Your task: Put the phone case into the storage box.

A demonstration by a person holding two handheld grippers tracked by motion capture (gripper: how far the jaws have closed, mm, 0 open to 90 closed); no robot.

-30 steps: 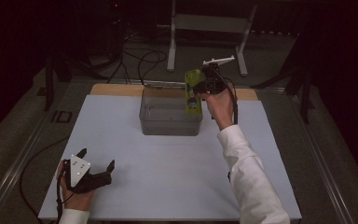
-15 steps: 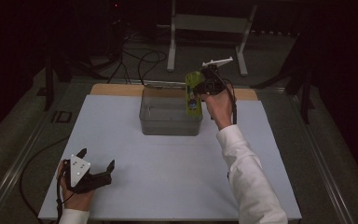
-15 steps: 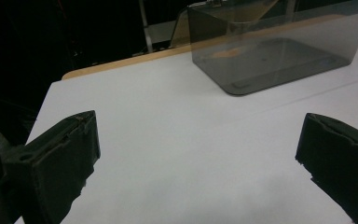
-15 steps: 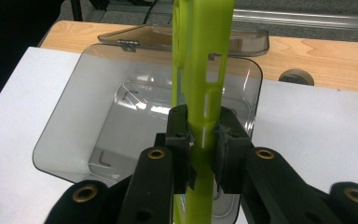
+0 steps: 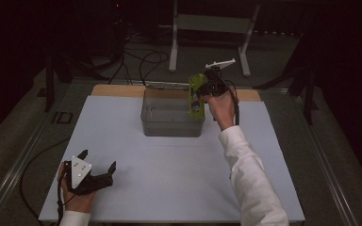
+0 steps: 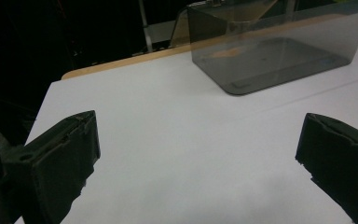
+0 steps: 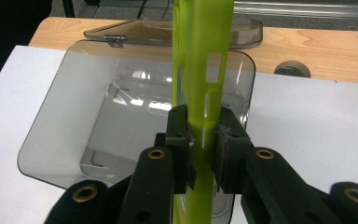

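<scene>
1. Down at about seven o'clock on the white table (image 5: pixel 169 179), the left gripper (image 5: pixel 98 162) rests in the person's left hand (image 5: pixel 78 200) with its jaws spread wide and nothing between them; in the left gripper view its two black fingers (image 6: pixel 60 154) stand far apart over bare table.
2. Further along, near twelve o'clock, sits the smoky clear bin (image 5: pixel 172 117), its lid (image 7: pixel 135 30) swung back behind it (hinged at the far edge).
3. At roughly one o'clock the right gripper (image 5: pixel 206 89) is clenched on a lime-green plastic piece (image 5: pixel 196 96), held upright at the bin's right rim, above its right side.
4. Seen in the right gripper view, that gripper's pads (image 7: pixel 182 135) press both sides of the green piece (image 7: pixel 203 70), with the open bin (image 7: pixel 74 116) below.
</scene>
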